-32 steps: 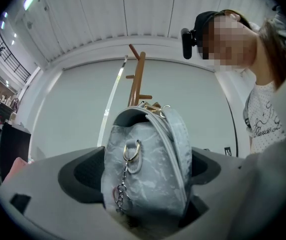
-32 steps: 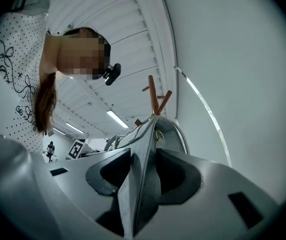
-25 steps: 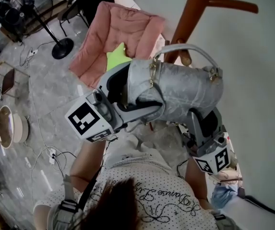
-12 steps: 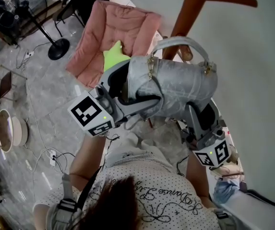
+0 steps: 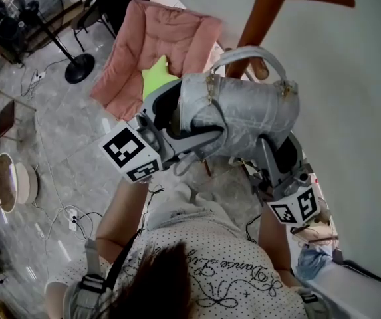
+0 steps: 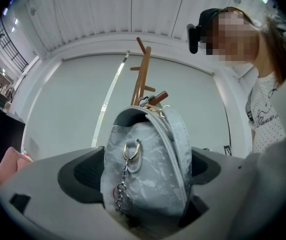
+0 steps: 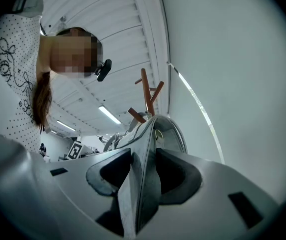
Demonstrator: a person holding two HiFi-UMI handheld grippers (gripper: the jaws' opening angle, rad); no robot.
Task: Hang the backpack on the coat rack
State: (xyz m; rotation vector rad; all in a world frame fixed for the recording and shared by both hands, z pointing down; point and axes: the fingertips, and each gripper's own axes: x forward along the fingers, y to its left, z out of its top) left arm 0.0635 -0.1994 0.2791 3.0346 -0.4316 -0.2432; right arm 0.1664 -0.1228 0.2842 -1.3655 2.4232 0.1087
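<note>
Backpack, marbled silver-grey, glossy, dome-shaped

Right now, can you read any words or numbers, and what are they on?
"Danse", then curly letters too blurred to read: on the person's white dotted shirt.
Square-marker cubes: black-and-white patterns, no letters.
Grey marbled backpack: no print visible.
Small black wall label: too small to read.

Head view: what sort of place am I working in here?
Probably an indoor studio or lab: loose cables trail over the polished floor, a standing fan stands beyond a pink chair, and a wooden coat rack stands by a plain wall.
</note>
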